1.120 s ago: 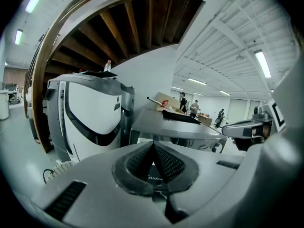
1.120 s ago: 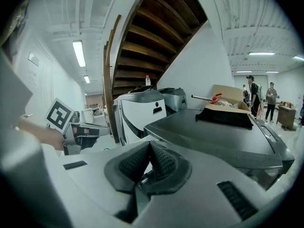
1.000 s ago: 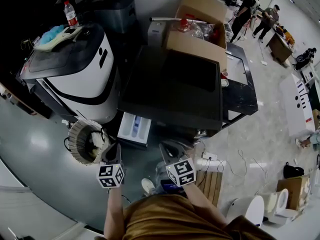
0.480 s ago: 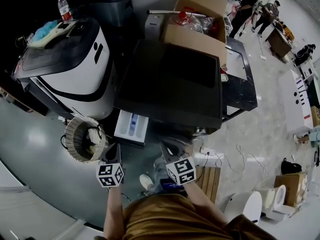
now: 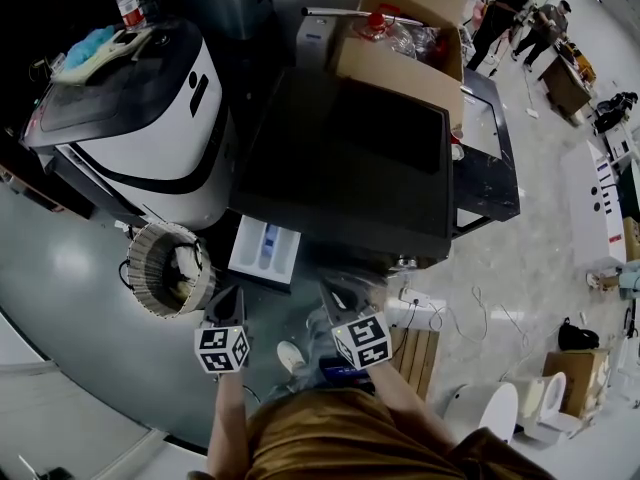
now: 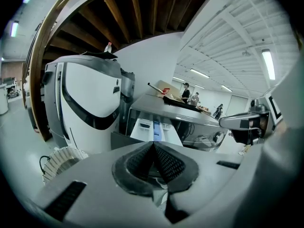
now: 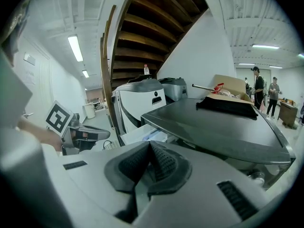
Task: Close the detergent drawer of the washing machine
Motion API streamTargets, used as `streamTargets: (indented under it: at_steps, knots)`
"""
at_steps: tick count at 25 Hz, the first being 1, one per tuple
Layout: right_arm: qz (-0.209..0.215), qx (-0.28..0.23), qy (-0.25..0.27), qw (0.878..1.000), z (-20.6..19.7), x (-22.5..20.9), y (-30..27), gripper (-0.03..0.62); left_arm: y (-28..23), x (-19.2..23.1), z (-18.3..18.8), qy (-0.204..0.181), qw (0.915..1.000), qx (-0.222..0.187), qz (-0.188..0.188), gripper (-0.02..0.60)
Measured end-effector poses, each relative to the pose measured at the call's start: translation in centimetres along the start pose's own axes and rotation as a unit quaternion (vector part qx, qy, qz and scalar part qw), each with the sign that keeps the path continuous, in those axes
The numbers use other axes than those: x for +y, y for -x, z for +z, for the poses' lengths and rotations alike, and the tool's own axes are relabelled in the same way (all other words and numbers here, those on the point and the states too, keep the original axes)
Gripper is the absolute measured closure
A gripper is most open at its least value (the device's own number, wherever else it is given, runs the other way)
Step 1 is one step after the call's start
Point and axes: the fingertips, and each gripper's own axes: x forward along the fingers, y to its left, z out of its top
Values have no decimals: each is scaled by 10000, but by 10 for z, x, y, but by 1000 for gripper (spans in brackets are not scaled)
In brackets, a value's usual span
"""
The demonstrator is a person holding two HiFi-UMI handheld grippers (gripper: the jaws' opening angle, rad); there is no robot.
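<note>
The dark-topped washing machine (image 5: 340,158) fills the middle of the head view. Its white detergent drawer (image 5: 265,250) sticks out of the front at the left, with a blue insert showing. My left gripper (image 5: 228,296) hangs just below the drawer, a short gap away, jaws shut on nothing. To its right my right gripper (image 5: 332,290) sits under the machine's front edge, also shut and empty. The left gripper view shows the drawer (image 6: 154,128) straight ahead past the closed pads (image 6: 164,163). In the right gripper view the drawer (image 7: 142,134) lies ahead left, behind the closed pads (image 7: 161,160).
A white and black appliance (image 5: 150,118) stands left of the washer, with a bottle (image 5: 128,3) on top. A woven basket (image 5: 165,268) sits on the floor beside the drawer. A cardboard box (image 5: 400,48) rests behind. Cables and a power strip (image 5: 420,303) lie at the right; people (image 5: 510,8) stand far off.
The head view has drifted slightly. Both grippers stay shut in nearly the same spots below the machine, and the drawer stays pulled out.
</note>
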Motion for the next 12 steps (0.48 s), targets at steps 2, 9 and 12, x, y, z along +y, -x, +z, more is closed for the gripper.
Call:
streamTargets:
  at_steps: [2, 9, 12]
  knots:
    - [9, 35, 10, 10000, -2, -1, -3, 582, -3, 1, -4, 11, 10000, 37, -6, 557]
    - [52, 148, -15, 9999, -7, -2, -11, 582, -9, 2, -17, 24, 9998, 193, -63, 557]
    - [62, 166, -27, 9998, -7, -3, -14, 582, -11, 2, -19, 21, 9997, 233, -92, 557]
